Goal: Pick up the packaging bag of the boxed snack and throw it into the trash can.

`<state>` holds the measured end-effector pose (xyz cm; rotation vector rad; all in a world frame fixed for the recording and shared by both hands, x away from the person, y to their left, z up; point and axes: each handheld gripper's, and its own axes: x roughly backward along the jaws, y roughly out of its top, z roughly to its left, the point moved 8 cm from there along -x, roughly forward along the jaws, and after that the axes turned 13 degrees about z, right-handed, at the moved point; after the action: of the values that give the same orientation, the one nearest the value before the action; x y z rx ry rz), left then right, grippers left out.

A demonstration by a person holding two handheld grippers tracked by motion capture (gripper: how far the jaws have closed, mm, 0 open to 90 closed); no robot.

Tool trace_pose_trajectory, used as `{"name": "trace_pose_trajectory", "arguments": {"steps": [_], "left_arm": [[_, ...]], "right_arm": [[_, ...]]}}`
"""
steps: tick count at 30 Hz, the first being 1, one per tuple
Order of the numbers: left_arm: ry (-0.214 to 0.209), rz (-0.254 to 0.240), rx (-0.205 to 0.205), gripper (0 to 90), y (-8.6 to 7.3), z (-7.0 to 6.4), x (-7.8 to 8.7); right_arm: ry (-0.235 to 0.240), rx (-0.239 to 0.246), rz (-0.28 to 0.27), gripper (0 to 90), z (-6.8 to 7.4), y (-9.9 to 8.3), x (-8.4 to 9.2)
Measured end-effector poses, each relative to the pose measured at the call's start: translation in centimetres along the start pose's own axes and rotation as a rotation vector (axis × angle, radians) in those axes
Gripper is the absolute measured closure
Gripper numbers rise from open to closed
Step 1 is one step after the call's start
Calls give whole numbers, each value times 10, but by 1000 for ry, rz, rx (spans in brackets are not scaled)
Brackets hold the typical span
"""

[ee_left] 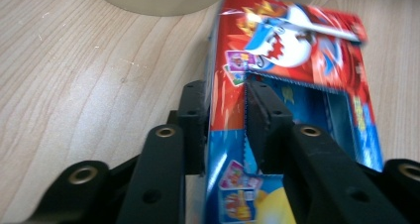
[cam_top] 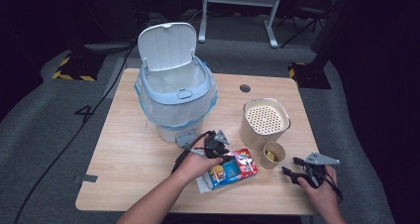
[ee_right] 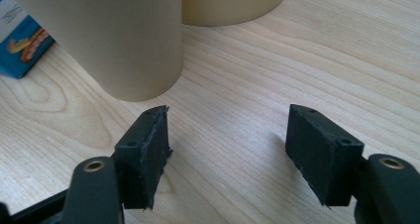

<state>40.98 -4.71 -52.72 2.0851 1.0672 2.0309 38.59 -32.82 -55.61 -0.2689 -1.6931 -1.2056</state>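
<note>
While the box [ee_left: 292, 85] lay flat on the table [cam_top: 133, 154] in front of the bin [cam_top: 176, 92], its edge was pinched between the nearly closed jaws of the left gripper [ee_left: 227, 120]. Just right were ranged a canister [cam_top: 265, 121] and cup [cam_top: 273, 154]. The right gripper [ee_right: 228, 149] was held near the cup, jaws apart and empty.

Glossy card box [ee_left: 297, 60], matt wood-grain table [ee_left: 74, 75], plastic bin [cam_top: 176, 85]
</note>
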Motion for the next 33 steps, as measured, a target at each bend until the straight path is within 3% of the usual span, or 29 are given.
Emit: {"name": "trace_pose_trajectory", "arguments": {"steps": [5,10,18,20,23,33], "left_arm": [[16,11,-15,742,0,0,1],[30,-26,-23,745,1,0,10],[46,-130,-19,745,7,3,35],[36,-182,-10,746,9,4,47],[44,-202,-15,746,10,5,55],[71,-340,-32,747,20,6,108]], "right_arm": [[0,0,0,336,0,0,0],[0,0,0,335,0,0,0],[0,0,0,336,0,0,0],[0,0,0,336,0,0,0],[0,0,0,336,0,0,0],[2,0,0,335,0,0,0]]}}
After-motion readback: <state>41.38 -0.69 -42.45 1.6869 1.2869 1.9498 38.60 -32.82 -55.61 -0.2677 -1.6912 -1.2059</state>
